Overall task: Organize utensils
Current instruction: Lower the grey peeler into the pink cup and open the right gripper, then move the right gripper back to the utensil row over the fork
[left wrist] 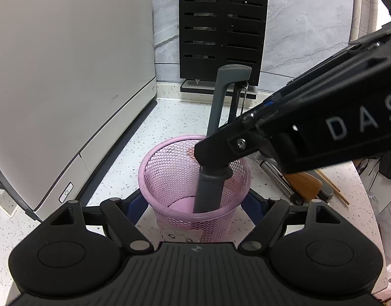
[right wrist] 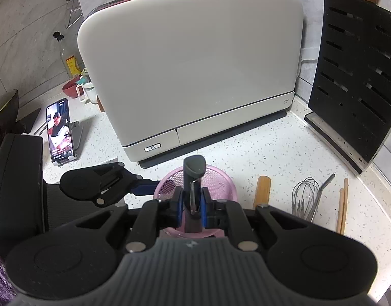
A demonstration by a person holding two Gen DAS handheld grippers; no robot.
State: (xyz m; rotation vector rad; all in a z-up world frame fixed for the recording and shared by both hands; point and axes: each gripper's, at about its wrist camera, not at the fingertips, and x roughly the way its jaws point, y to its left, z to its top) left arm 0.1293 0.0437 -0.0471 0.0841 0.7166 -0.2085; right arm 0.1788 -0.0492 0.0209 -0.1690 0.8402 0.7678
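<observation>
Left wrist view: left gripper (left wrist: 195,204) spread wide around the pink wire-mesh cup (left wrist: 194,178), its pads seemingly against the sides; right gripper (left wrist: 213,156) pinches the grey plastic-handled utensil (left wrist: 215,137), lower end already inside — the light cup could tip if the utensil levers on the rim.

Right wrist view: speckled white countertop (right wrist: 259,148) is crowded: wooden spatula (right wrist: 262,191), wire whisk (right wrist: 305,196), chopsticks (right wrist: 342,204), cream appliance (right wrist: 190,63) near.

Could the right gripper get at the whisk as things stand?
Probably not yet: the right gripper is shut on a grey utensil over the pink mesh cup. Once that is released, the whisk lies uncovered on the counter.
</observation>
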